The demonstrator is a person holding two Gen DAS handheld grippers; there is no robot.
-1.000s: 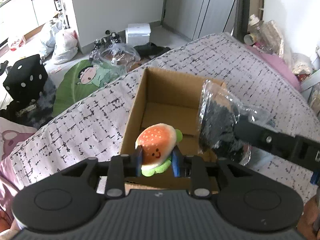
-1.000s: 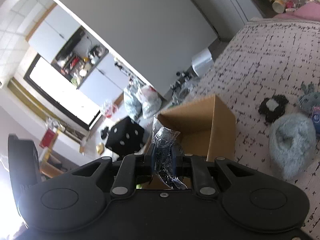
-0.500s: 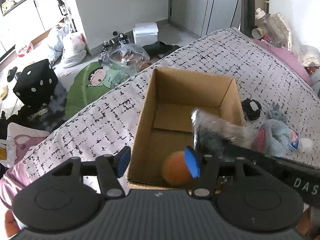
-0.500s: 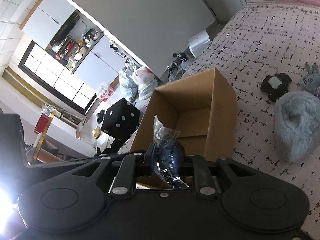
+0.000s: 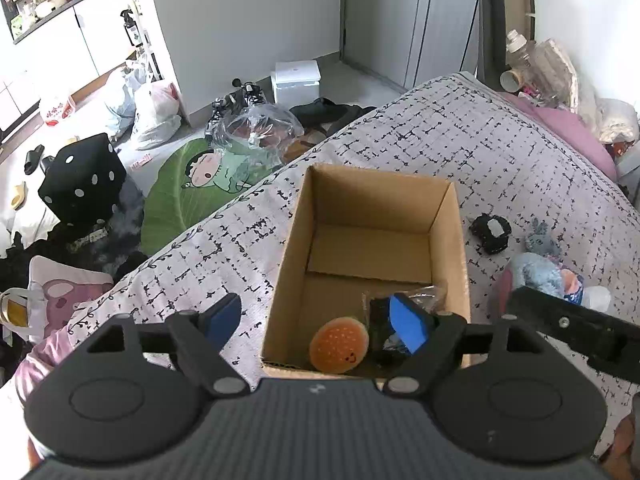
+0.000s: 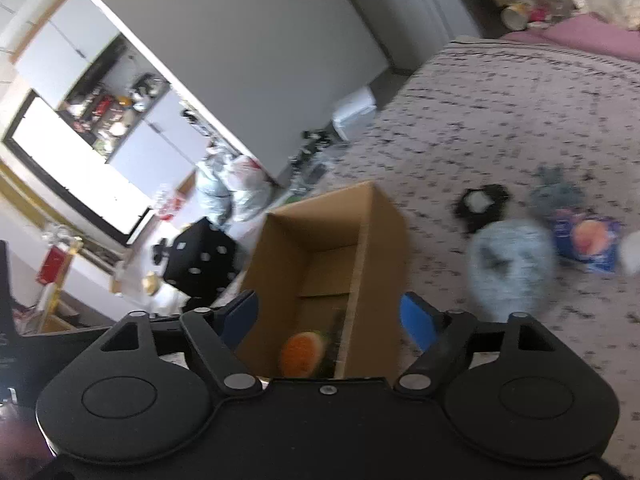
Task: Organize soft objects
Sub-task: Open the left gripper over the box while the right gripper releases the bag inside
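Note:
An open cardboard box (image 5: 448, 216) stands on the patterned bedspread; it also shows in the right wrist view (image 6: 384, 224). A burger plush (image 5: 338, 350) lies on the box floor near the front wall, also seen in the right wrist view (image 6: 302, 354). A clear bag with dark contents (image 5: 384, 320) lies beside it. My left gripper (image 5: 316, 320) is open and empty above the box's near edge. My right gripper (image 6: 330, 316) is open and empty above the box, its view blurred.
On the bedspread right of the box lie a black soft item (image 5: 490, 232), a grey-blue plush (image 5: 536, 272) and a blue packet (image 6: 588, 242). Left of the bed, the floor holds a black dice cushion (image 5: 82, 180), a green leaf cushion (image 5: 188, 192) and bags.
My left gripper opened and dropped the burger plush into the box. My right gripper opened and let the clear bag fall in beside it, then drew back.

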